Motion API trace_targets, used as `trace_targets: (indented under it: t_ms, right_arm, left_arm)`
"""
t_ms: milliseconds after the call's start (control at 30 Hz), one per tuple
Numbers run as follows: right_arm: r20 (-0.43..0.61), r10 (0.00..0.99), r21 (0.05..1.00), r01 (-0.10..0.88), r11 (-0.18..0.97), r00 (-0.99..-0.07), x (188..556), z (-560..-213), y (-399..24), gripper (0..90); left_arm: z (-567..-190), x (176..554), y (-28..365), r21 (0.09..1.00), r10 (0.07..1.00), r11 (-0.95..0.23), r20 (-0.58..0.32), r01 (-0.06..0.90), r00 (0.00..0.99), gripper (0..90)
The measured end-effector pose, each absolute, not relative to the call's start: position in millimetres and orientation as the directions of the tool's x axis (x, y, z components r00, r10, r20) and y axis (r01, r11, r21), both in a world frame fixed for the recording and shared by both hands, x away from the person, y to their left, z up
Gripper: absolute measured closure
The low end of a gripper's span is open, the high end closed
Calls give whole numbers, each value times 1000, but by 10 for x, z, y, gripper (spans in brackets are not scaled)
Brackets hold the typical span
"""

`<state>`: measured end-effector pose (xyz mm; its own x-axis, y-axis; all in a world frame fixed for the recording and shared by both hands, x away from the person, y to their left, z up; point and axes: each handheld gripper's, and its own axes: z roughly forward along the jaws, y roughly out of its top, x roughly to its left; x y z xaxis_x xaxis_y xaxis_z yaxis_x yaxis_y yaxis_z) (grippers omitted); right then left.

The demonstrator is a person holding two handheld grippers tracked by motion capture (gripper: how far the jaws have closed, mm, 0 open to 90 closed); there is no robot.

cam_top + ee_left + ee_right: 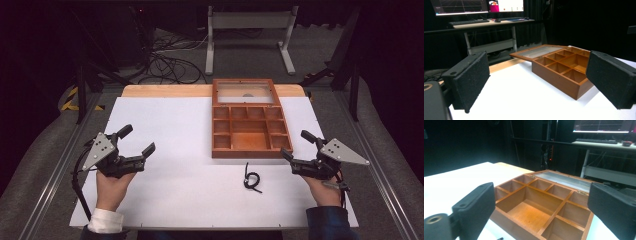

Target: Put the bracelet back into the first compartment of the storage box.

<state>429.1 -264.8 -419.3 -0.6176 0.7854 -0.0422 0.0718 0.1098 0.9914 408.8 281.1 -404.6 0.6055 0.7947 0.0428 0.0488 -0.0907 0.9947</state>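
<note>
An open wooden box [248,134] with several empty compartments lies on the white table top [175,130], its glass-paned lid [245,92] folded back flat. A small black looped cord [252,180] rests on the table just in front of the box. My left gripper [136,140] hovers open at the table's left, empty, aimed at the box [564,68]. My right gripper [297,145] is open and empty beside the box's front right corner. In the right gripper view the gripper [541,195] faces the box [536,207] up close.
A strip of bare wood [165,90] edges the table's far side. Beyond it are a grey stand [248,35], floor cables [170,67], and a desk with monitors [481,5]. Metal rails [55,170] run along both table sides.
</note>
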Motion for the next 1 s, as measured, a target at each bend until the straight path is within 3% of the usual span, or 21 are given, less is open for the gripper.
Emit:
trace_targets:
  t_ms: [167,400,433,1000]
  right_arm:
    - [-49,766,983,103,150,-641,4297,-4202,-2639,257]
    - [-29,753,971,162,179,-657,4335,-4231,-2614,373]
    - [-25,747,966,175,188,-664,4345,-4241,-2600,429]
    - [-15,665,925,243,293,-747,4397,-4365,-2464,620]
  left_arm:
    - [-4051,4102,2818,993,793,-104,46,60,607,56]
    - [-4054,4097,2810,992,794,-108,49,62,605,55]
    - [-4056,4091,2800,991,797,-121,61,61,600,54]
    - [-4088,4099,2761,988,791,-144,77,62,607,54]
